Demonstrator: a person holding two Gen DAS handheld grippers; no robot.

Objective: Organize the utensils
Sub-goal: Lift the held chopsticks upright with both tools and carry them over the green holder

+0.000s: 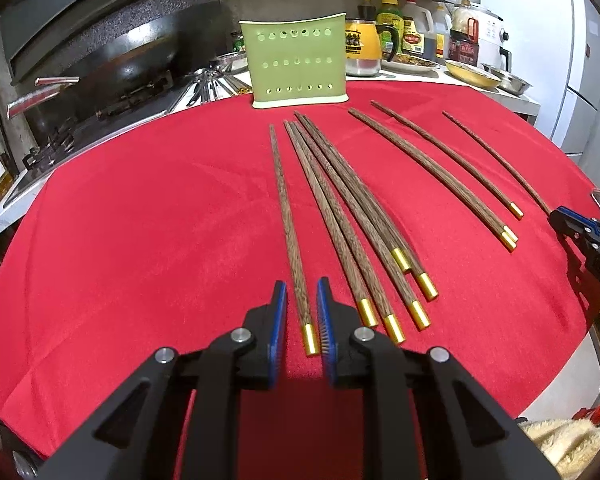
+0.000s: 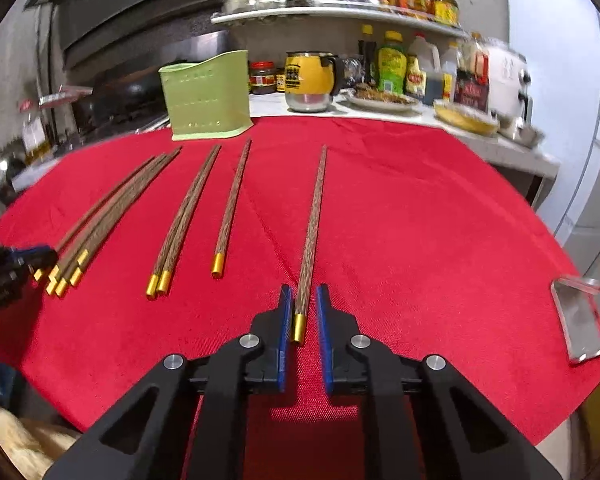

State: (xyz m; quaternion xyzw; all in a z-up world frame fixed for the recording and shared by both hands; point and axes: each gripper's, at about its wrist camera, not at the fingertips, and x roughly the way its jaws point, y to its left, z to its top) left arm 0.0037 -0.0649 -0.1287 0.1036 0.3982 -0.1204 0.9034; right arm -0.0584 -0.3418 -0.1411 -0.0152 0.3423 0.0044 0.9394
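Picking-up step: left gripper (image 1: pixel 302 300) narrowed around the chopstick (image 1: pixel 290 220) farthest left of the green holder (image 1: pixel 299 65), right gripper (image 2: pixel 303 300) likewise around the lone chopstick (image 2: pixel 314 216) right of it; pad contact unclear. Next: confirm both holds, lift, carry tips-first into that holder

Chopsticks (image 1: pixel 332 216): dark grained wood, matt, shiny gold metal caps. Cloth (image 1: pixel 140 220): red fabric, fine weave, soft sheen. Holder (image 1: pixel 298 62): pale green perforated plastic, smooth. Gripper pads (image 2: pixel 285 340): blue, ribbed; arms matt black plastic.
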